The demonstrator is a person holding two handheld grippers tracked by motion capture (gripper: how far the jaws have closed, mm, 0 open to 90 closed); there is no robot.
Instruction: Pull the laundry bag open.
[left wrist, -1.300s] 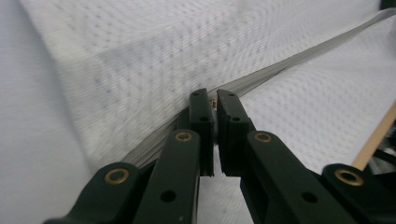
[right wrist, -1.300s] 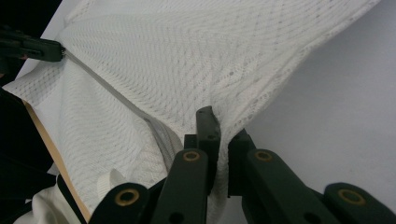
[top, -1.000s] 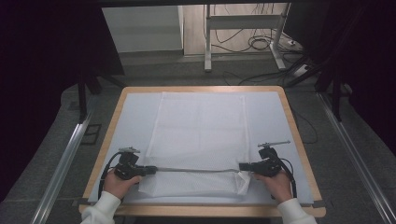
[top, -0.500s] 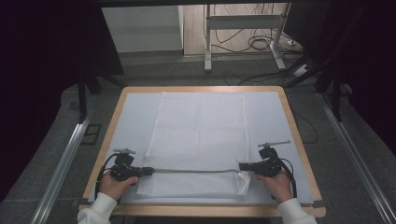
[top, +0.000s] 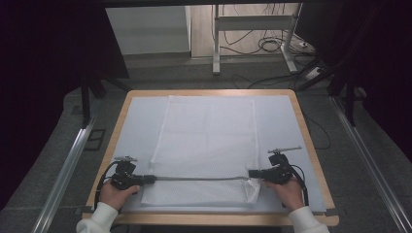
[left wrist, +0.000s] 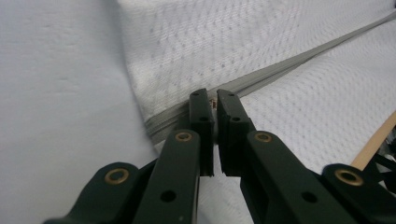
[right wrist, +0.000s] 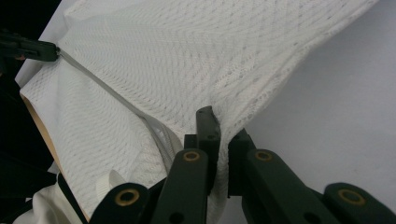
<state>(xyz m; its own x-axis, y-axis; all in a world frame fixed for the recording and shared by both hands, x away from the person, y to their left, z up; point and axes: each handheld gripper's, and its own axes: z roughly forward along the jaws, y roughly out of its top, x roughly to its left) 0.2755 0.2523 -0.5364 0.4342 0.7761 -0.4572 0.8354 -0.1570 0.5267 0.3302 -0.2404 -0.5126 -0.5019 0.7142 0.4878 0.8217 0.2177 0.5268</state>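
Two grippers pinch a white mesh cloth by its grey band near the table's front edge.

The left gripper [top: 145, 179] has its jaws pressed together on the left end of the grey band [top: 197, 178]; the right gripper [top: 252, 173] is clamped on the white mesh cloth [top: 206, 141] at the band's right end. The band is pulled straight between them. The cloth, dimpled and rectangular, lies flat on a smooth pale sheet [top: 138, 121] covering the wood-rimmed table [top: 124, 104].
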